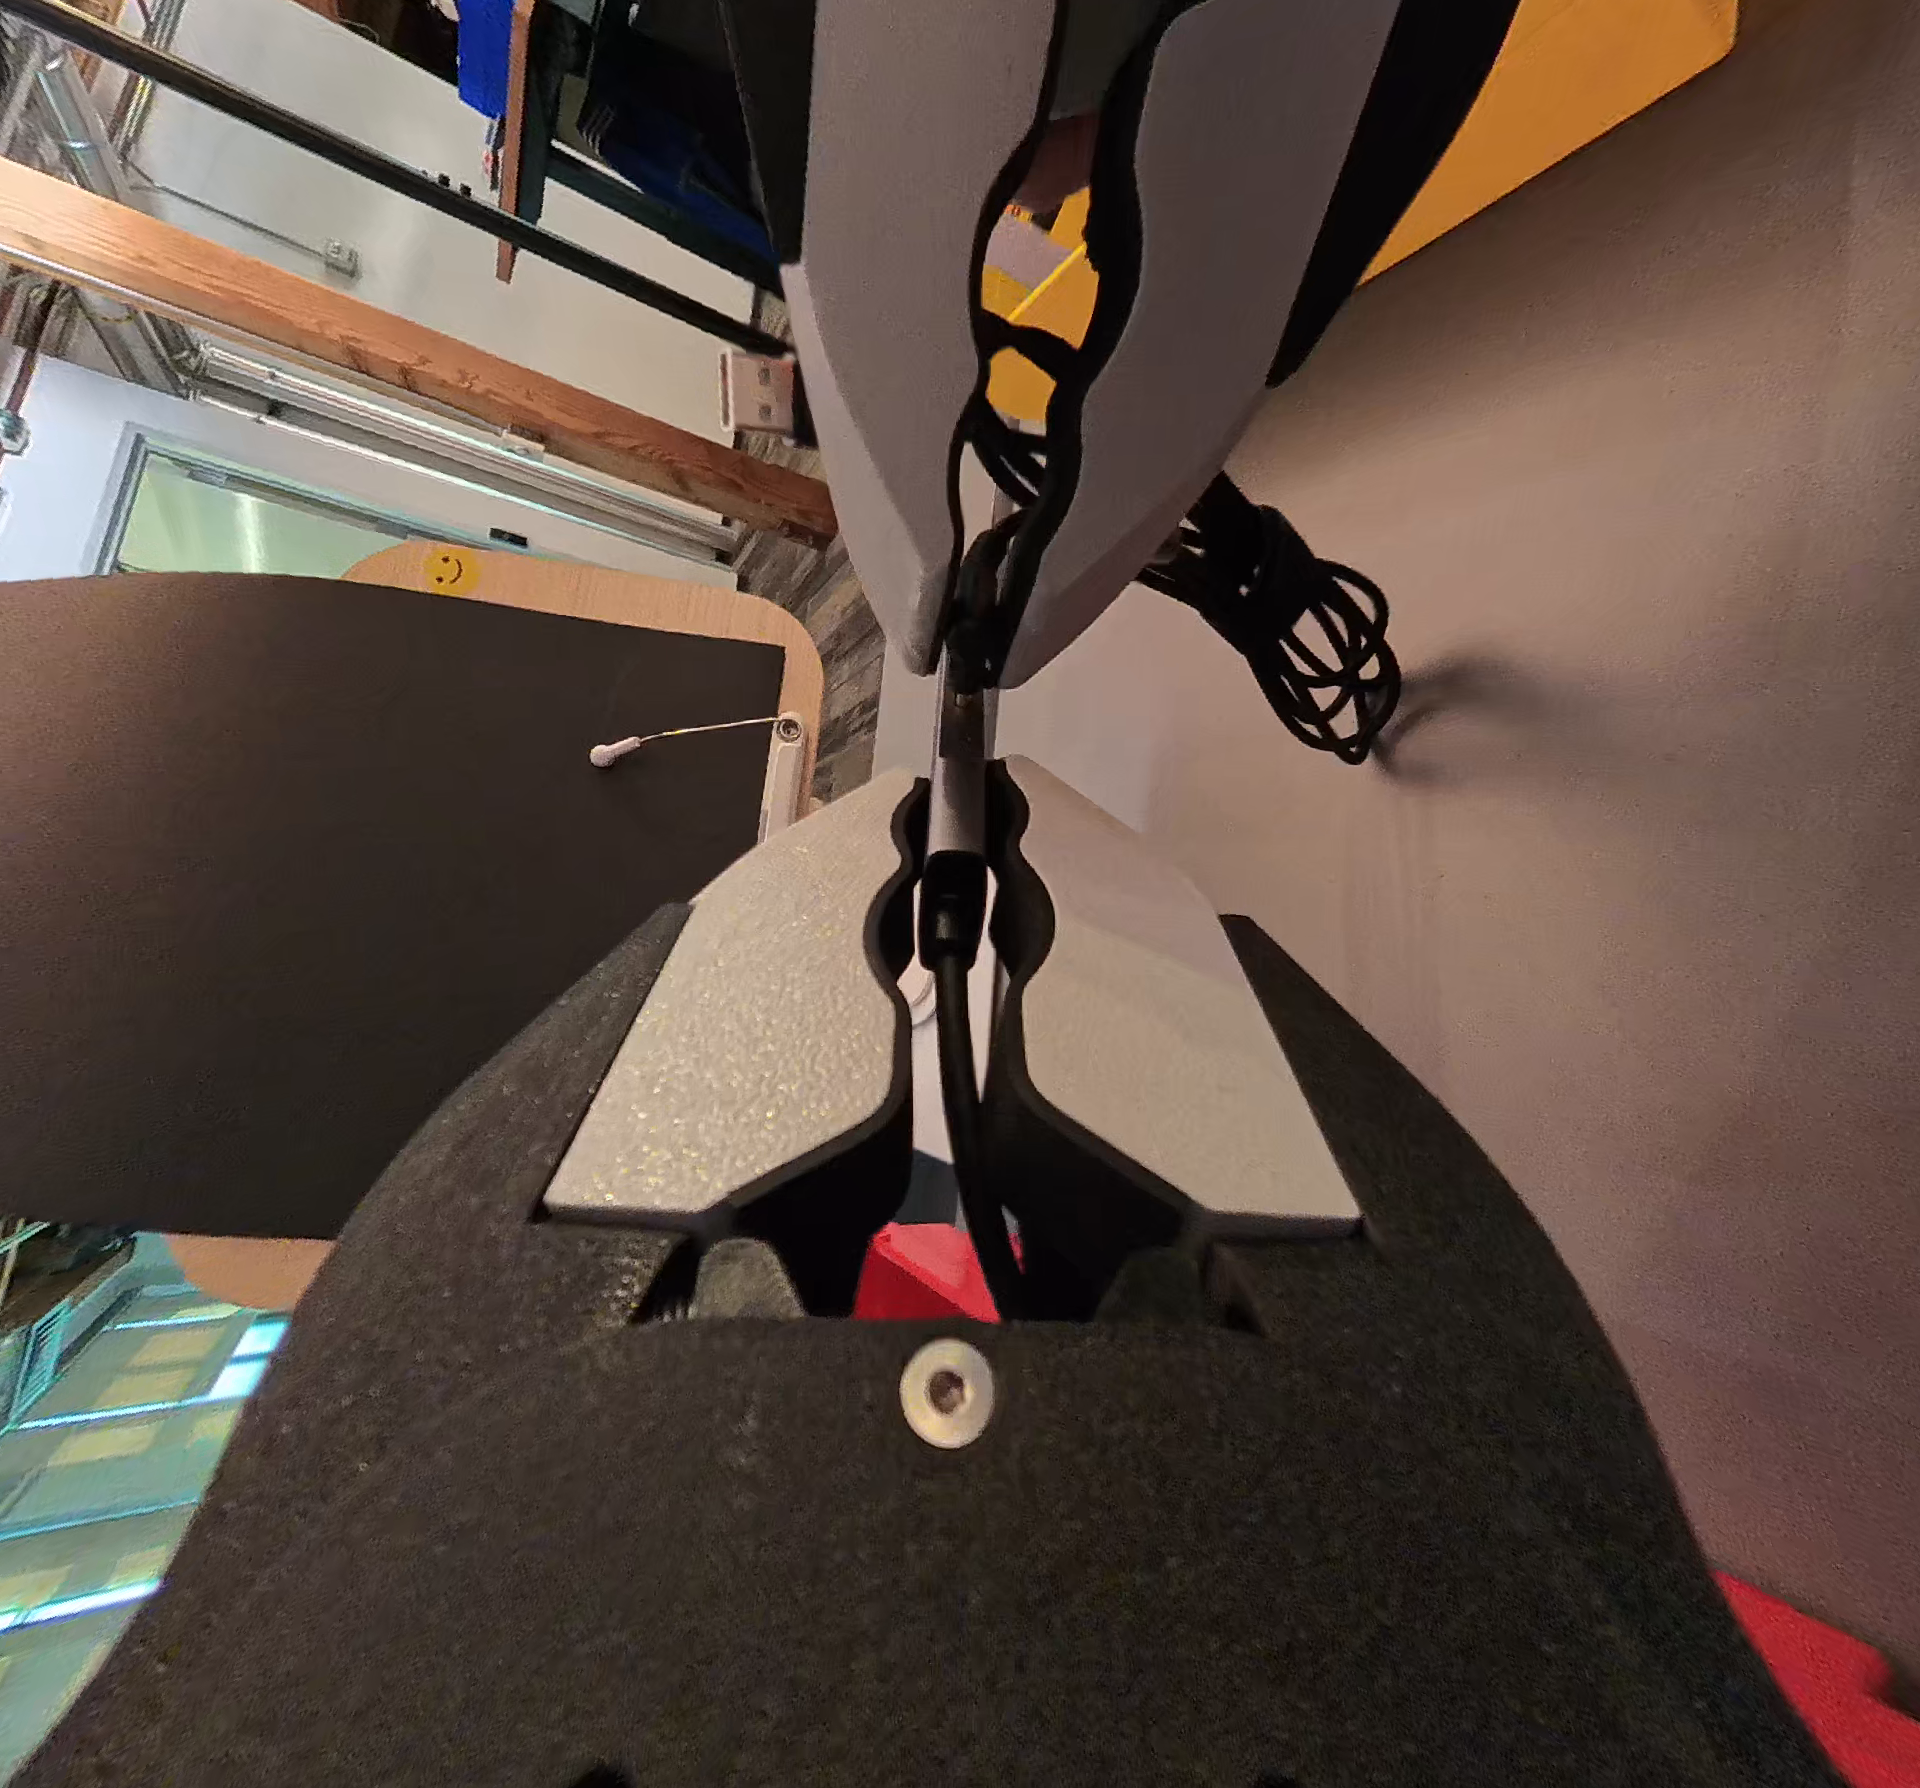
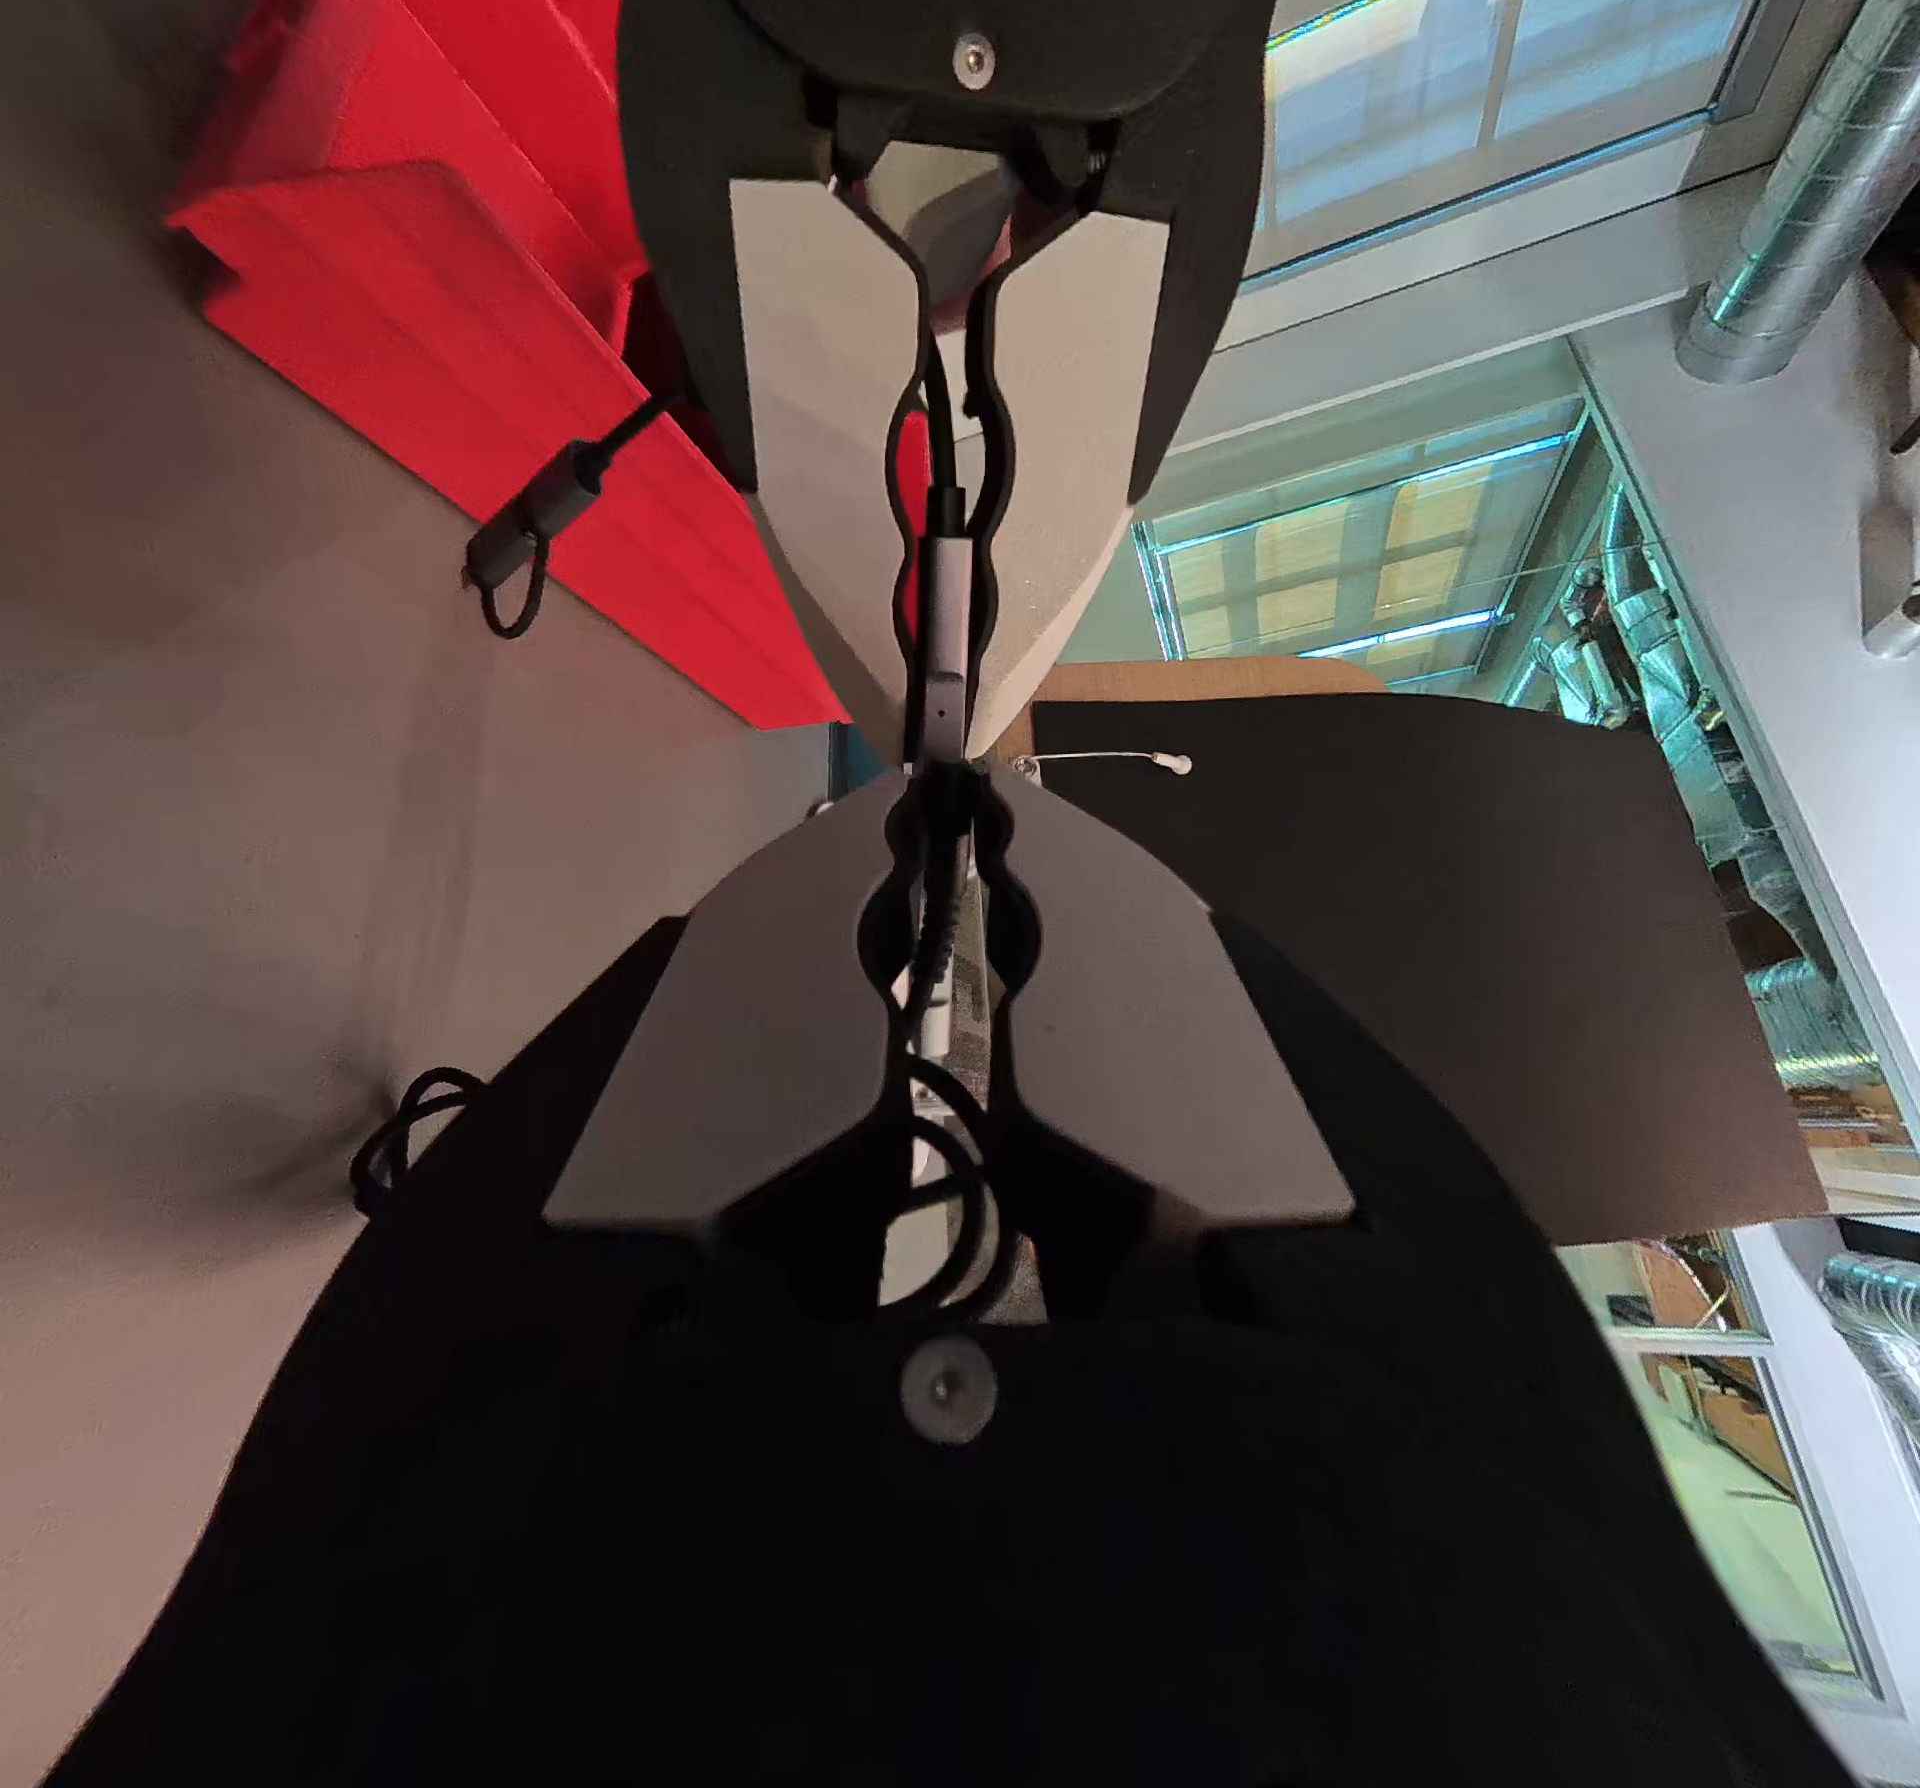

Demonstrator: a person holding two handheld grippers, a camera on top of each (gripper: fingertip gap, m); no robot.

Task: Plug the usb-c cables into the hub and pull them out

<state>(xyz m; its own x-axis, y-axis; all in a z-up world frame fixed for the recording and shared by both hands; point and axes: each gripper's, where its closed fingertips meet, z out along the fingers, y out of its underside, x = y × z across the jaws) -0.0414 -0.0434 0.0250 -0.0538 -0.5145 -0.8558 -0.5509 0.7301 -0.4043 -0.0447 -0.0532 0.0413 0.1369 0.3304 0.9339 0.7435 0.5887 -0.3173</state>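
Observation:
My left gripper (image 1: 961,774) is shut on a slim grey hub (image 1: 951,808), seen edge-on. The hub's black lead (image 1: 961,1063) runs back between the fingers. My right gripper (image 2: 940,784) faces it tip to tip and is shut on the black plug of a usb-c cable (image 2: 935,839). In the left wrist view the right gripper (image 1: 964,668) comes in from above and the plug's metal tip (image 1: 964,699) meets the hub's end. I cannot tell how deep it sits. In the right wrist view the left gripper (image 2: 940,741) holds the hub (image 2: 945,616) above.
The cable's black coils (image 1: 1320,637) lie on the grey table (image 1: 1558,907). A second dark adapter with a cord loop (image 2: 540,523) lies by a red bin (image 2: 416,232). A yellow box (image 1: 1558,76) stands behind. A table with a black mat (image 2: 1403,959) stands beyond. My left and right fingertips are right by each other.

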